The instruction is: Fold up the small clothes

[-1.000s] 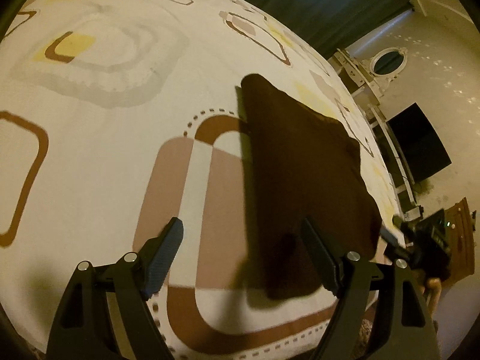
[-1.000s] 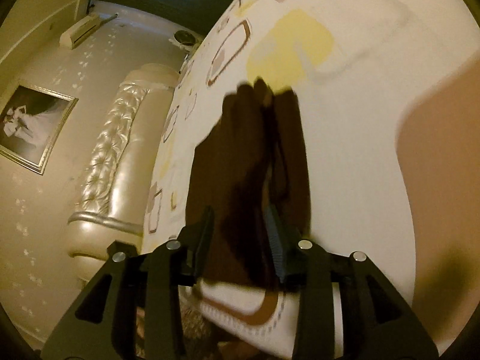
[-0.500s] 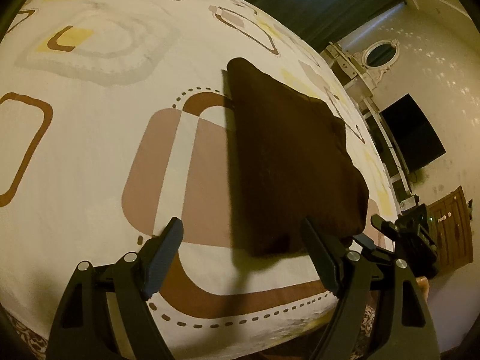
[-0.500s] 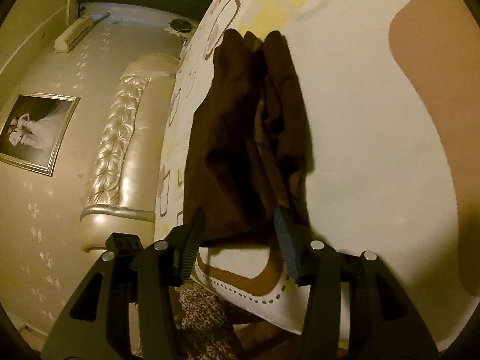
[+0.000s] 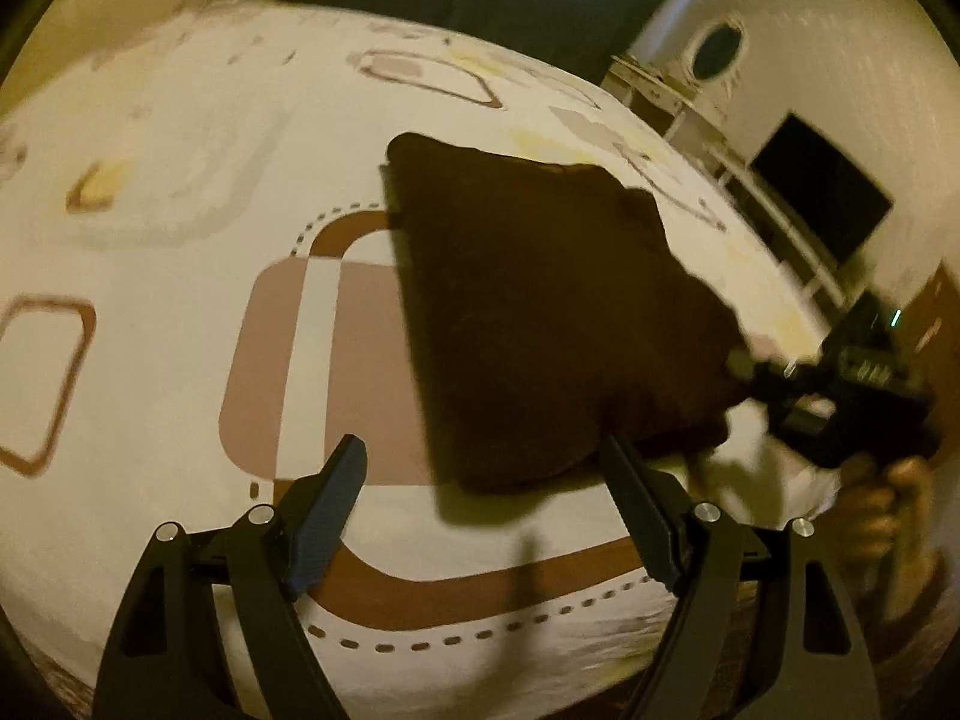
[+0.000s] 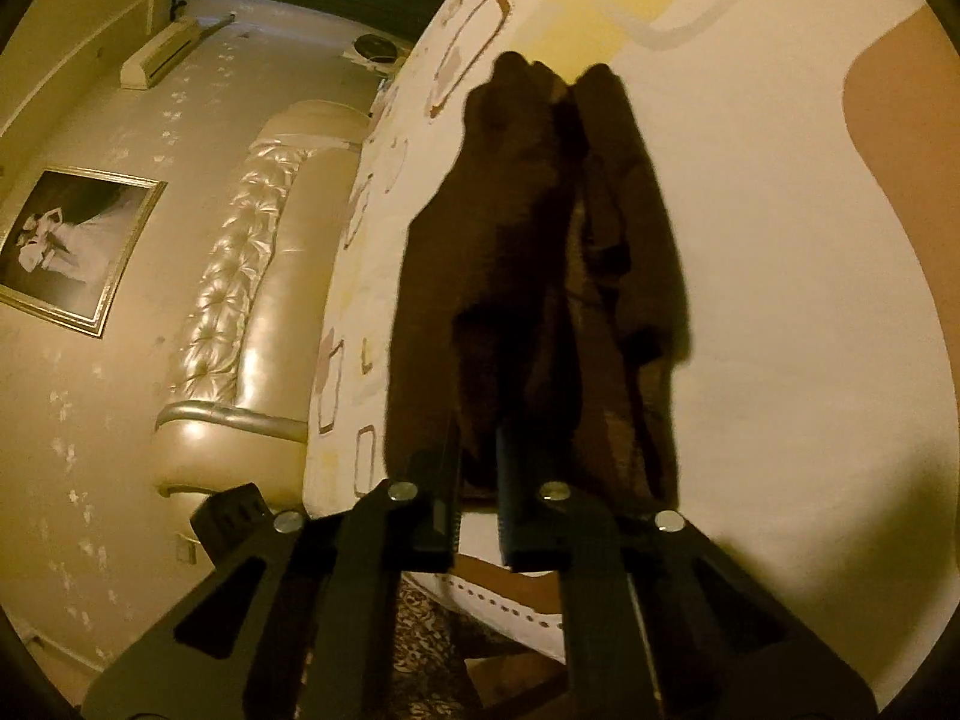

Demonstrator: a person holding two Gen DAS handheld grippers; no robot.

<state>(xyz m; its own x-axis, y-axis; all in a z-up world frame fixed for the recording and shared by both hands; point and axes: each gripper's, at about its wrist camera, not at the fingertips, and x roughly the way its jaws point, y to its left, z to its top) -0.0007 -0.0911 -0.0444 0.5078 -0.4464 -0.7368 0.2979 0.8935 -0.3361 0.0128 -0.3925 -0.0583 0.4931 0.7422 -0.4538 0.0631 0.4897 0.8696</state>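
Note:
A dark brown folded garment [image 5: 540, 312] lies on the patterned bedsheet [image 5: 180, 240] near the bed's front edge. My left gripper [image 5: 480, 444] hovers open just in front of the garment's near edge, with nothing pressed between its fingers. In the left wrist view my right gripper [image 5: 744, 369], held by a hand, bites the garment's right corner. In the right wrist view the garment [image 6: 510, 240] stretches away from me, and my right gripper [image 6: 477, 426] is shut on its near edge, its jaws pinching the fabric.
The bed's front edge runs just below both grippers, above a patterned carpet [image 6: 420, 630]. A padded headboard [image 6: 240, 300] and a framed picture [image 6: 66, 246] stand at the left. A dark screen [image 5: 822, 192] and white shelves [image 5: 690, 114] stand beyond the bed.
My right gripper's jaws have come together on the garment's near edge. The left gripper has rolled and drawn back a little, still open.

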